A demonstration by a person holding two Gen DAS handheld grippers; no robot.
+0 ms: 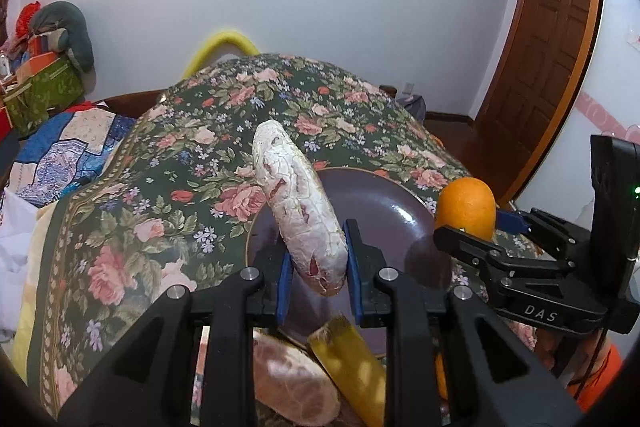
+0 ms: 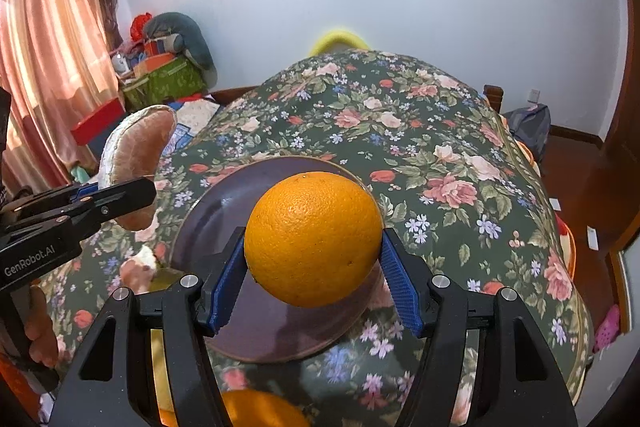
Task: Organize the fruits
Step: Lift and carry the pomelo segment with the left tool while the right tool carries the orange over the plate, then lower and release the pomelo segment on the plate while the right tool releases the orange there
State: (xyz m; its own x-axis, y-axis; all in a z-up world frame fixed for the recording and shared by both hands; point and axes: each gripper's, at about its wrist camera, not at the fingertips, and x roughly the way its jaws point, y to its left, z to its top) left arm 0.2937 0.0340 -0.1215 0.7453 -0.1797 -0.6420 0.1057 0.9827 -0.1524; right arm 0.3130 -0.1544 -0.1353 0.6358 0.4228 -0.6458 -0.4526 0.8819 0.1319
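Observation:
My left gripper point(image 1: 317, 263) is shut on a long whitish, cracked, curved fruit point(image 1: 298, 203) and holds it above the near left edge of a dark purple plate point(image 1: 384, 211). My right gripper point(image 2: 314, 279) is shut on an orange point(image 2: 314, 239) and holds it over the same plate point(image 2: 224, 207). In the left wrist view the orange point(image 1: 466, 205) and the right gripper point(image 1: 472, 247) show at the right. In the right wrist view the curved fruit point(image 2: 138, 155) and the left gripper point(image 2: 92, 203) show at the left.
The plate lies on a floral cloth point(image 1: 168, 187). Below my left gripper lie a pale brownish fruit point(image 1: 296, 383) and a yellow piece point(image 1: 352, 367). Another orange point(image 2: 260, 411) lies below my right gripper. Boxes and clutter point(image 2: 160, 75) stand at the far left, and a wooden door point(image 1: 548, 67) is at the right.

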